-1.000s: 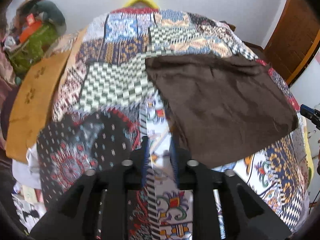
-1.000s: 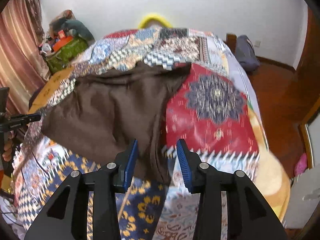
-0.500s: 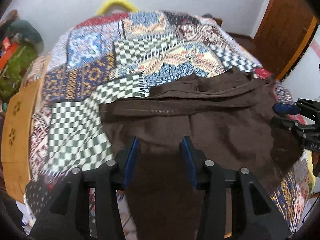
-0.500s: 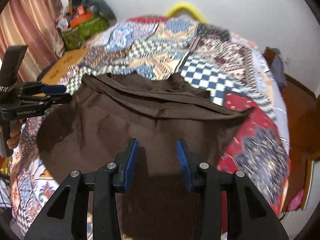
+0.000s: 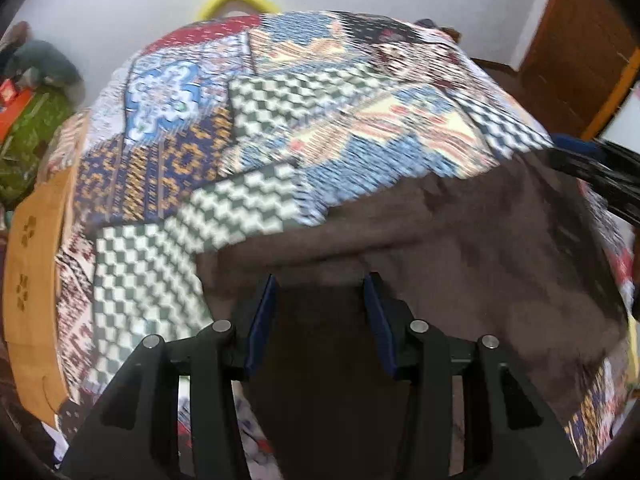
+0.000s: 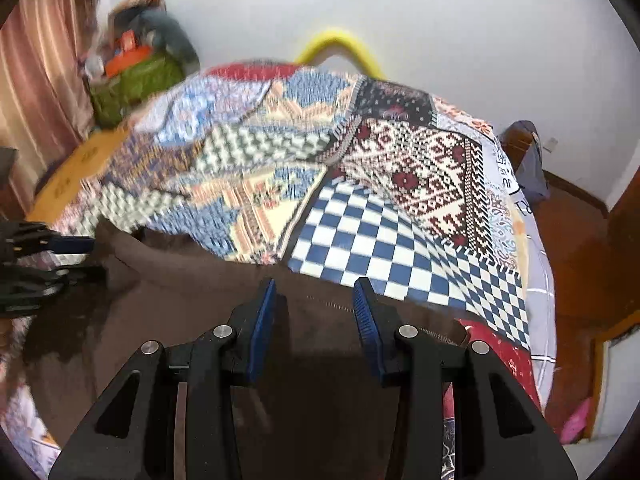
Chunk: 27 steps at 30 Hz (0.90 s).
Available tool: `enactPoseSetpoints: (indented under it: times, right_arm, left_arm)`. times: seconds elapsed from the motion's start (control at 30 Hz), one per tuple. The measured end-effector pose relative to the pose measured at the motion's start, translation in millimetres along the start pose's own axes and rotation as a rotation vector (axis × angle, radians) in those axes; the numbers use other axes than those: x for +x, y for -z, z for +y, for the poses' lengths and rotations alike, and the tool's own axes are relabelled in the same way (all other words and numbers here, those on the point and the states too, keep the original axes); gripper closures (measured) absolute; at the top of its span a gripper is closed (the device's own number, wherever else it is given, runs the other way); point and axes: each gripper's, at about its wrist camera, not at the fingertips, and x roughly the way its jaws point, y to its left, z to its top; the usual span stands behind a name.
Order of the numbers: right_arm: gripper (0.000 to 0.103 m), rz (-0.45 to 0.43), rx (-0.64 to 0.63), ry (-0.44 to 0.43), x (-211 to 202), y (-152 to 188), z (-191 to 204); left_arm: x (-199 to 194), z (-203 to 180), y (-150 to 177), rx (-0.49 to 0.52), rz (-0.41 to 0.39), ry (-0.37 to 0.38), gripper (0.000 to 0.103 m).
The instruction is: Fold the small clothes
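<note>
Bedspread (image 5: 280, 128) motion-blurred (brown garment (image 6: 160, 320) edge cropped)

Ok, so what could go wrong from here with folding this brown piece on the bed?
The left tool, whose jaws have just been opening, and the right tool both stand open over the brown garment. The cloth lies under the gaps, unpinched. Closing now may catch only one layer, or pinch the patchwork bedspread too. The garment's far edge looks rumpled, so the fold could come out skewed.

A home bedroom: a bed under a patchwork bedspread (image 6: 400, 184), pink curtains (image 6: 44, 60), a wooden door (image 5: 580, 32).
</note>
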Motion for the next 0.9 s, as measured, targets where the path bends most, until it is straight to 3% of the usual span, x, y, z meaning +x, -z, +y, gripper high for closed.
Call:
enactPoseSetpoints:
  times: [0.17, 0.23, 0.33, 0.47, 0.63, 0.9]
  right_arm:
    - [0.067, -0.027, 0.003, -0.019, -26.1, 12.0, -9.4]
    - [0.066, -0.025, 0.009, -0.021, -38.0, 22.5, -15.9]
    - [0.064, -0.021, 0.047, -0.035, -56.0, 39.3, -27.3]
    - [0.052, -0.037, 0.098, -0.035, -80.1, 66.1, -33.0]
    - [0.052, -0.041, 0.148, -0.03, -98.5, 98.4, -29.3]
    - [0.052, 0.007, 0.284, -0.062, -102.7, 153.7, -20.6]
  left_arm:
    - [10.6, 33.8, -20.2, -0.114, -0.017, -0.099, 0.058]
    - [6.6, 53.3, -21.1, -0.199, -0.025, -0.093, 0.058]
    - [-4.1, 66.0, -13.1, -0.234, -0.037, -0.063, 0.058]
    - [-21.6, 57.3, 9.9, -0.167, -0.027, -0.075, 0.057]
    - [-50.5, 30.8, 52.2, -0.067, -0.053, -0.078, 0.038]
    - [-55.3, 9.7, 113.6, -0.025, 0.008, -0.066, 0.035]
